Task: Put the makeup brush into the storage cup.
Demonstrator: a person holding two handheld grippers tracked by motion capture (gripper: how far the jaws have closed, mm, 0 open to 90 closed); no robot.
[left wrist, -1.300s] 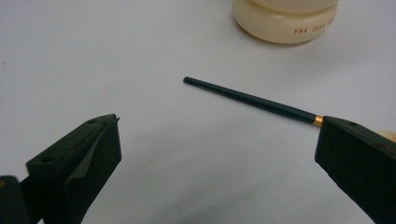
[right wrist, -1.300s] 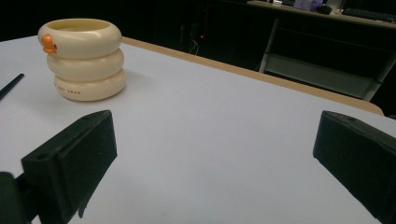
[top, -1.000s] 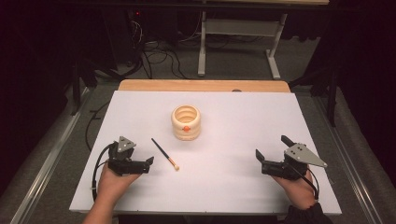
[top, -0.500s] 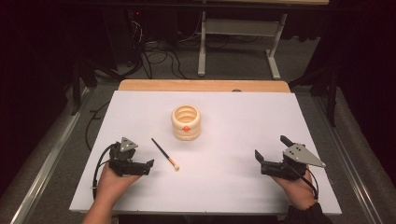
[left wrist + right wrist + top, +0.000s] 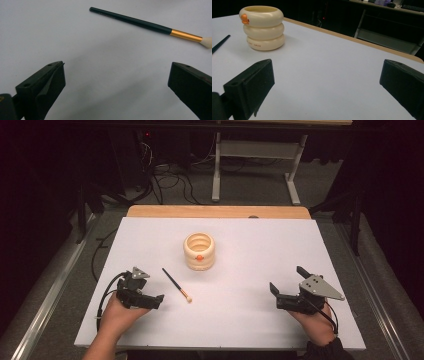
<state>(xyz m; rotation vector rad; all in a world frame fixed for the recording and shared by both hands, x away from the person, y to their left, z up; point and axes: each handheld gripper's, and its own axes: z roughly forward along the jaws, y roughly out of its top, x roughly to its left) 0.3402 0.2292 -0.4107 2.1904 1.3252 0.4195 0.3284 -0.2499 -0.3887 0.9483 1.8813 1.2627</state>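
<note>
A thin brush [image 5: 176, 284] with a dark handle, gold ferrule and pale bristles lies flat on the white table [image 5: 240, 330], left of centre. In the left gripper view the brush [image 5: 140, 22] lies across the top, beyond the jaws. My left gripper [image 5: 153, 291] rests just left of it, open and holding nothing [image 5: 116, 72]. A cream ringed cup [image 5: 199, 251] with an orange mark stands upright mid-table, and shows far left as the cup [image 5: 263, 27] in the right gripper view. My right gripper [image 5: 287, 279] sits near the front right, open and empty [image 5: 327, 72].
A wooden strip [image 5: 220, 211] borders the table's far edge. Beyond it are a desk frame [image 5: 255, 165] and cables on a dark floor. Both hands rest on the table near its front edge.
</note>
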